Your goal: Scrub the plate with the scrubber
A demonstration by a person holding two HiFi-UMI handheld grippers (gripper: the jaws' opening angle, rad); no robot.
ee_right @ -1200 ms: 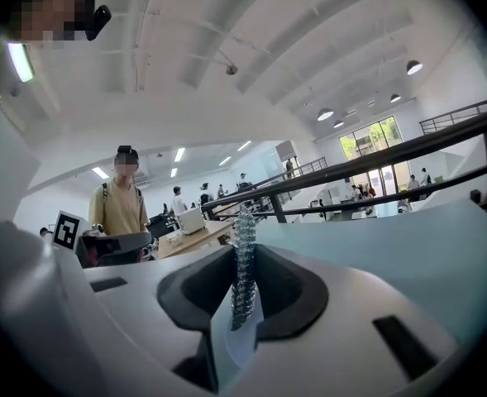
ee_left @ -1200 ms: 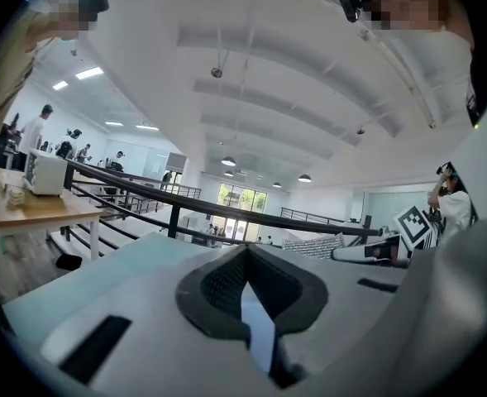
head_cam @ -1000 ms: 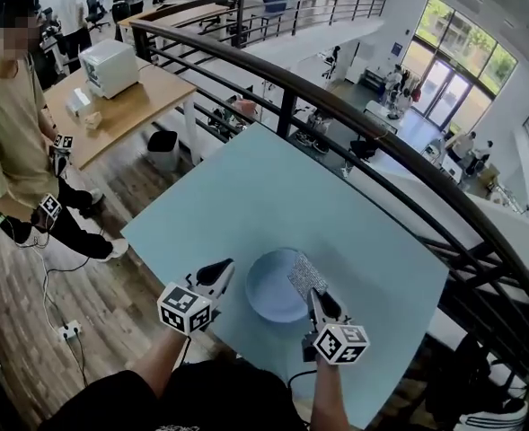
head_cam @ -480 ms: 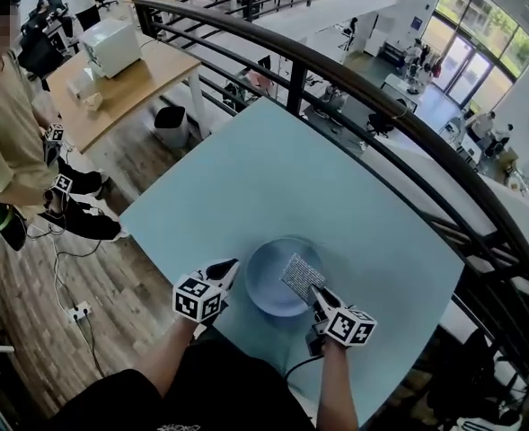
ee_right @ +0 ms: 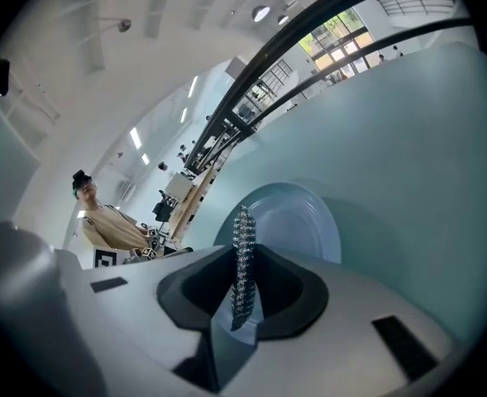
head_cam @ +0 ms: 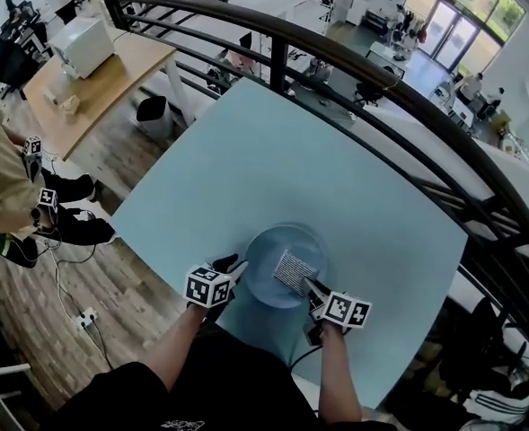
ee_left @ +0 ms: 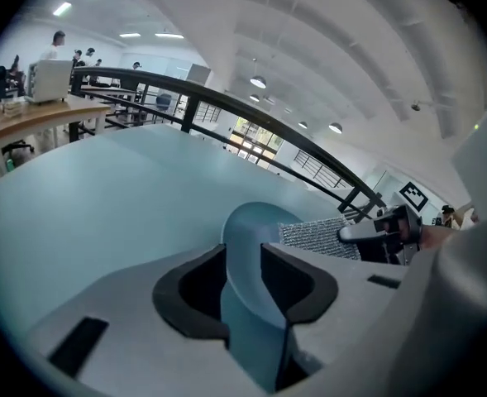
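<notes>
While the right claw pinches the scrubber edge-on just ahead of itself, over the middle of the plate, the left claw has just been spreading its jaws and stands wide with the plate's near rim in the gap, unclamped. Scrubbing seems about to start: the plate lies on the counter between both claws. Next the left should probably close on the rim to steady it while the right presses down and rubs.
</notes>
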